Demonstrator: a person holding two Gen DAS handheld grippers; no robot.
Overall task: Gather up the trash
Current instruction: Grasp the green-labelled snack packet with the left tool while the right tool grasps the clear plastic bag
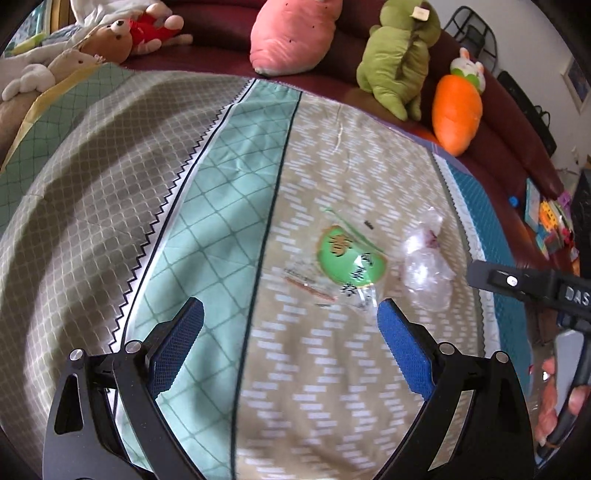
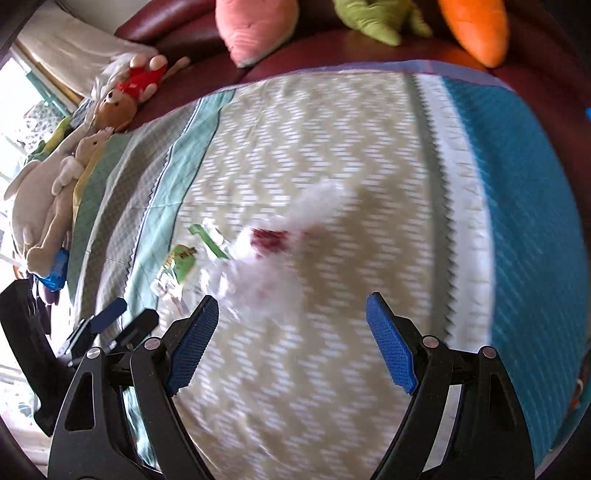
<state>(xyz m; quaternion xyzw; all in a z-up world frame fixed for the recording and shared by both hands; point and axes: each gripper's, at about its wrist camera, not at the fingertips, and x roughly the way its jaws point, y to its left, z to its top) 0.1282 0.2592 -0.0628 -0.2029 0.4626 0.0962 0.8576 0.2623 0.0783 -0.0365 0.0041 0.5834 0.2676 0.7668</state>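
Note:
A clear wrapper with a green label (image 1: pixel 351 264) lies on the patterned bedspread (image 1: pixel 314 369), just ahead of my left gripper (image 1: pixel 290 314), which is open and empty. A crumpled clear plastic bag (image 1: pixel 428 269) with a dark red spot lies to its right. In the right wrist view the bag (image 2: pixel 273 254) is blurred, ahead and left of my open, empty right gripper (image 2: pixel 291 306); the green wrapper (image 2: pixel 184 264) lies further left. The right gripper's body (image 1: pixel 532 284) shows at the left view's right edge, and the left gripper (image 2: pixel 122 321) at the right view's left edge.
Plush toys line the dark red headboard: a pink one (image 1: pixel 291 33), a green one (image 1: pixel 399 59), an orange carrot (image 1: pixel 458 110), a brown bear (image 1: pixel 114 37). Small colourful toys (image 1: pixel 550 225) lie at the right. A blue toy car (image 2: pixel 55 273) sits by the bed's left side.

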